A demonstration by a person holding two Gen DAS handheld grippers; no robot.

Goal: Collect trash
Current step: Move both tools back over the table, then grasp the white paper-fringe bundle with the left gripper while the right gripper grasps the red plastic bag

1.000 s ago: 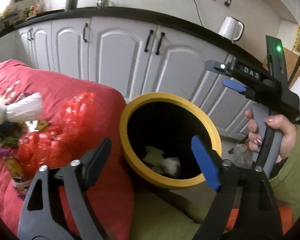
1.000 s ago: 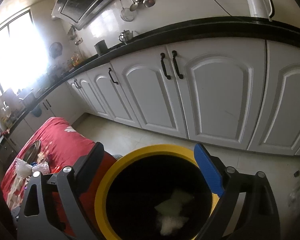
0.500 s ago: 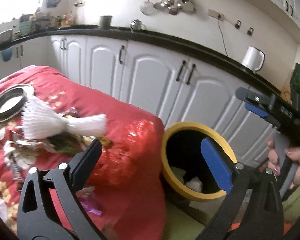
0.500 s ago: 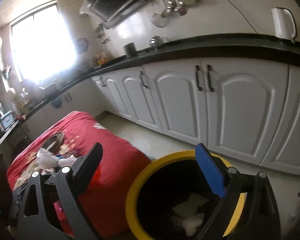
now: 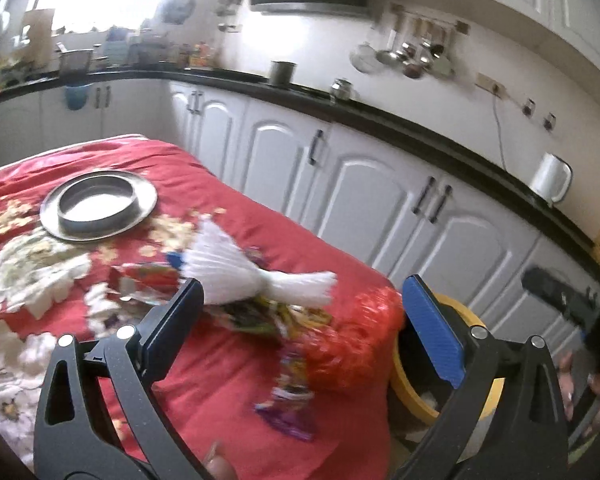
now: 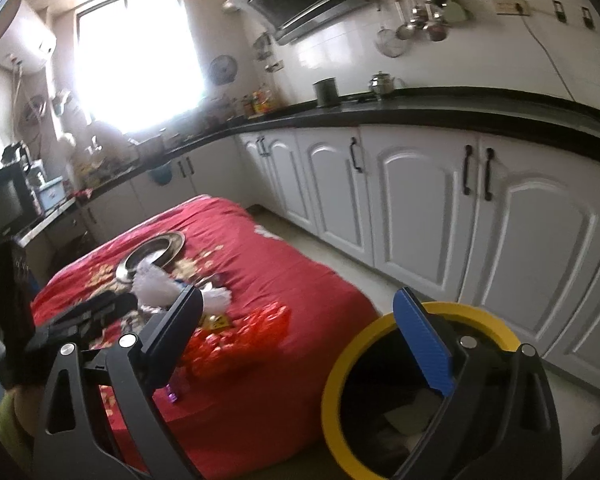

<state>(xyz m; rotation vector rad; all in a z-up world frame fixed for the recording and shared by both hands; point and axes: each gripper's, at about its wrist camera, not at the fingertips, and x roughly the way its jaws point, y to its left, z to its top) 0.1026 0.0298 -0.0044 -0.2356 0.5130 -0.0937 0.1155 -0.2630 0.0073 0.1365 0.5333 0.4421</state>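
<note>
1. Left wrist view: your left gripper (image 5: 300, 312) has its jaws spread wide with nothing between them; they have just been opening. It points down over a table under a red cloth (image 5: 228, 360).
2. Trash lies scattered on that cloth: a white pleated wrapper (image 5: 236, 268) just past the gripper's black finger, colourful wrappers (image 5: 272, 316) beneath it, a crinkled red plastic bag (image 5: 352, 340) at the table's near corner, a purple wrapper (image 5: 292, 404) close to the table edge, and white paper scraps (image 5: 40, 280) to the left.
3. A metal plate with a ring on it (image 5: 98, 204) sits farther back on the cloth, apart from the trash.
4. The yellow-rimmed bin (image 5: 480, 400) stands on the floor just beside the table corner, largely hidden behind the blue finger. Pale scraps show inside it.
5. Right wrist view: your right gripper (image 6: 300, 332) is also wide open and holds nothing. Its blue finger overlaps the bin (image 6: 340, 380), its black finger overlaps the cloth (image 6: 280, 260).
6. Pale paper (image 6: 408, 420) lies at the bottom of the bin. The red bag (image 6: 240, 336) and white wrapper (image 6: 156, 284) are on the table, well apart from this gripper.
7. White cabinets (image 6: 420, 200) under a black counter (image 6: 460, 108) run behind; a white kettle (image 5: 550, 178) stands on the counter.
8. No writing can be read in either view. The wrappers carry print, but it is too blurred to make out.
</note>
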